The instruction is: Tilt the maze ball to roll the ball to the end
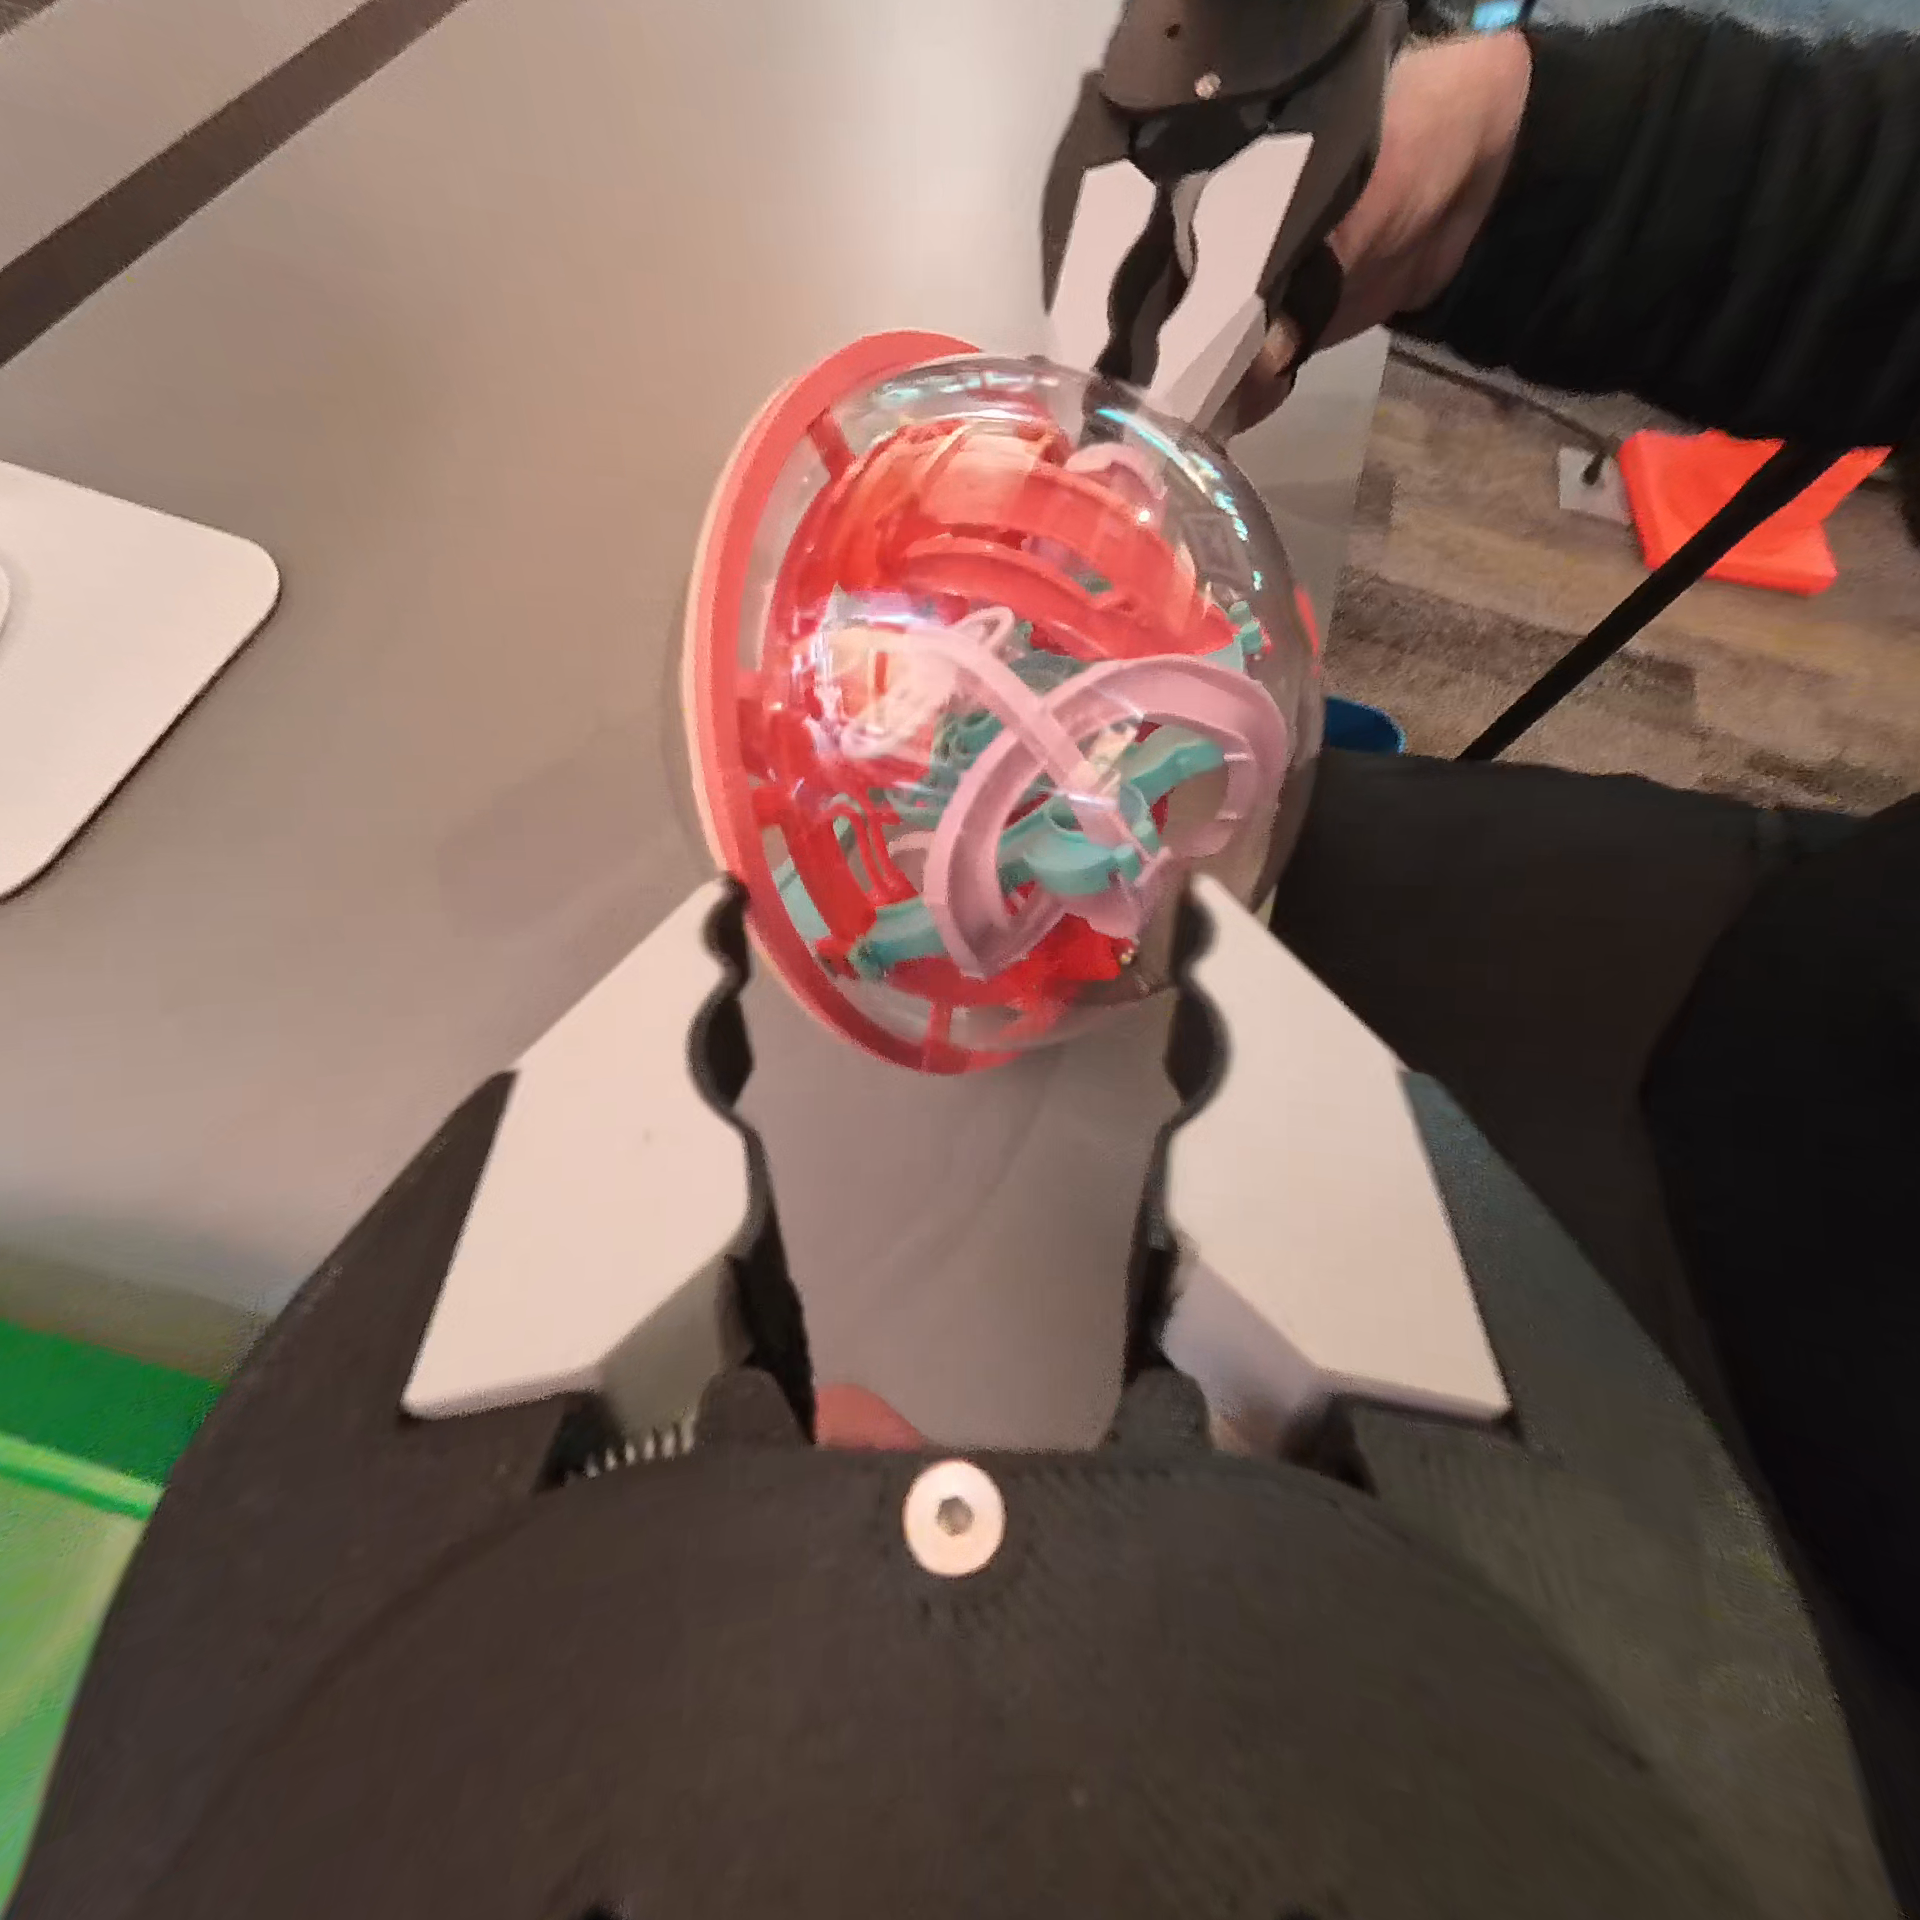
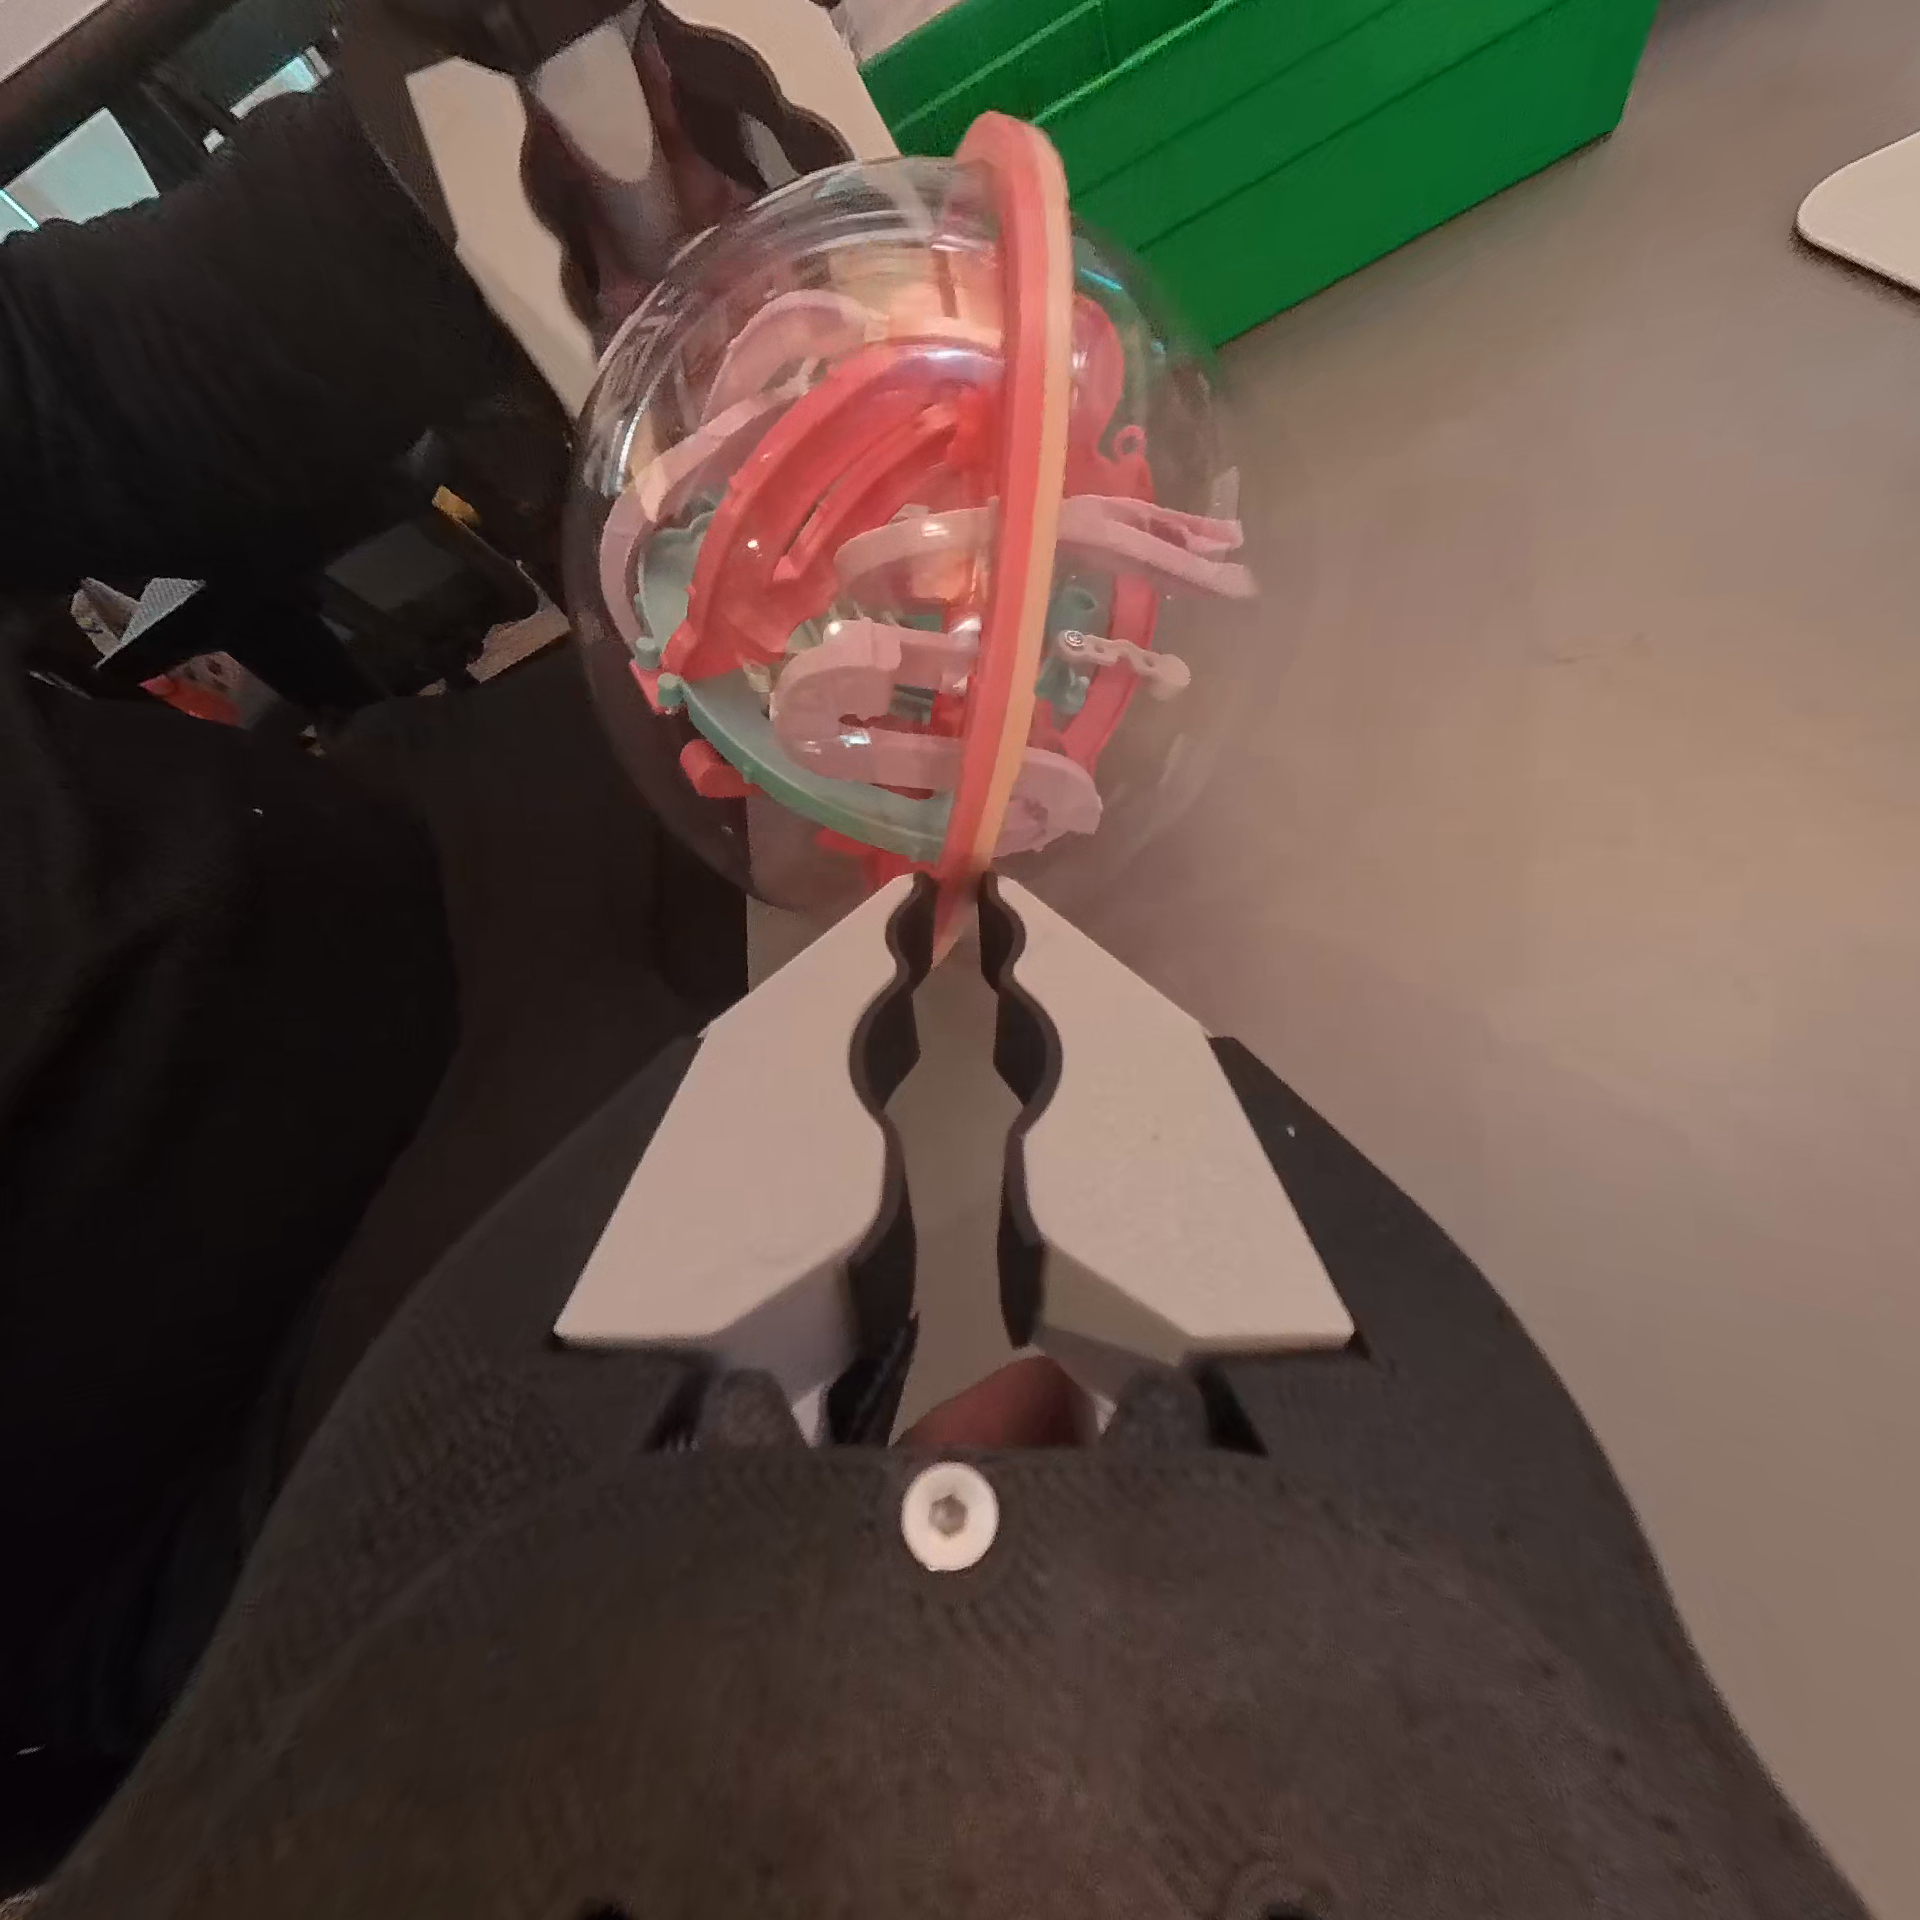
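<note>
Maze ball (image 1: 997,686) hangs above the table (image 1: 436,520), a clear, rigid, slick, probably light shell. Its red rim (image 2: 1023,499) is the sure hold: right tongs (image 2: 948,894) pinch it at six o'clock. Left tongs (image 1: 961,914) bracket the shell, contact unclear.

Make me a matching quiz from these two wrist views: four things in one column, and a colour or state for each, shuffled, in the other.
Things:
1. Clear plastic maze ball
2. Right gripper
3. Storage bin
4. Flat rounded pad on the table

Colour or state:
A. Green
B. White
C. Pinching the ball's red rim
D. Raised above the grey table, with red, pink and teal tracks inside

Pairs: 1-D, 2-C, 3-A, 4-B
</note>
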`<state>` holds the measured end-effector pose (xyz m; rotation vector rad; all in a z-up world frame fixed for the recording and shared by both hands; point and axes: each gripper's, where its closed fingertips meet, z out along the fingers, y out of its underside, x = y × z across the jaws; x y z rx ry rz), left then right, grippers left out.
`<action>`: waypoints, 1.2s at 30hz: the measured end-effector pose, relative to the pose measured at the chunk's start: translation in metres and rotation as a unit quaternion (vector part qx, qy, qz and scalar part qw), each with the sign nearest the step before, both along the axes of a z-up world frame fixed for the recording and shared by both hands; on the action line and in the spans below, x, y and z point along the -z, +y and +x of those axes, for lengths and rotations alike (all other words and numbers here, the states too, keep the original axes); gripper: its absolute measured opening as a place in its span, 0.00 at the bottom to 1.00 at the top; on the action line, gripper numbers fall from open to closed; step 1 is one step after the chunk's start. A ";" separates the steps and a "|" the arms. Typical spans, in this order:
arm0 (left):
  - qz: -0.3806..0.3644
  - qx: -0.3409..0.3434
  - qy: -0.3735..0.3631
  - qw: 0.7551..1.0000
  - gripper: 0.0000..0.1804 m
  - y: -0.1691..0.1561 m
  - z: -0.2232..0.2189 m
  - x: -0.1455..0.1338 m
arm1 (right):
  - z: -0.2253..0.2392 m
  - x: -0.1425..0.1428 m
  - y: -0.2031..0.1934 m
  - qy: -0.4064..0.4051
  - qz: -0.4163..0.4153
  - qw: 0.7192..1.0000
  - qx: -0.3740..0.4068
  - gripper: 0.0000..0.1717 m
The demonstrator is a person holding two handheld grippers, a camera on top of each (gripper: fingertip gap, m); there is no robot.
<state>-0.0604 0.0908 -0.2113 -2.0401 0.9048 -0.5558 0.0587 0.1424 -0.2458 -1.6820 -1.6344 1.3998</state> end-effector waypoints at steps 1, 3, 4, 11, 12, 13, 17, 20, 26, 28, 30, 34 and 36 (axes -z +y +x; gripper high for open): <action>-0.007 -0.002 -0.015 1.000 0.33 0.001 -0.004 -0.003 | 0.000 0.000 0.001 0.002 -0.001 1.000 0.000 0.04; 0.003 -0.043 -0.032 0.999 0.08 0.014 -0.017 -0.008 | 0.001 0.000 0.001 0.005 -0.003 1.000 -0.005 0.04; 0.004 -0.052 -0.034 0.998 0.08 0.018 -0.021 -0.008 | 0.001 0.000 0.001 0.006 -0.003 1.000 -0.006 0.04; 0.003 -0.038 -0.019 0.999 0.18 0.021 -0.025 -0.007 | 0.002 0.001 0.005 0.004 -0.004 1.000 -0.007 0.04; 0.006 -0.041 -0.017 0.999 0.18 0.022 -0.028 -0.009 | 0.002 0.001 0.005 0.004 -0.002 1.000 -0.009 0.04; 0.013 -0.050 -0.018 0.999 0.17 0.025 -0.031 -0.013 | 0.002 0.001 0.005 0.004 0.000 1.000 -0.009 0.04; 0.009 -0.060 -0.008 0.998 0.14 0.032 -0.037 -0.010 | 0.001 0.001 0.006 0.004 0.000 1.000 -0.011 0.04; 0.005 -0.054 0.004 0.998 0.14 0.037 -0.035 -0.007 | 0.002 0.001 0.006 0.003 0.001 1.000 -0.016 0.03; -0.022 -0.045 -0.021 0.999 0.00 0.038 -0.018 0.013 | 0.001 0.001 0.009 0.004 -0.001 1.000 -0.017 0.03; -0.024 -0.047 -0.020 0.998 0.00 0.036 -0.016 0.016 | 0.002 0.001 0.010 0.004 -0.005 1.000 -0.016 0.03; -0.029 -0.049 -0.038 0.998 0.03 0.034 -0.016 0.011 | 0.003 0.002 0.011 0.002 -0.005 1.000 -0.015 0.03; -0.026 -0.032 -0.094 0.995 0.12 0.024 -0.015 -0.010 | 0.003 0.000 0.011 0.006 -0.006 1.000 -0.017 0.03; -0.025 -0.027 -0.090 0.995 0.13 0.019 -0.014 -0.011 | 0.002 0.000 0.011 0.008 -0.007 1.000 -0.017 0.03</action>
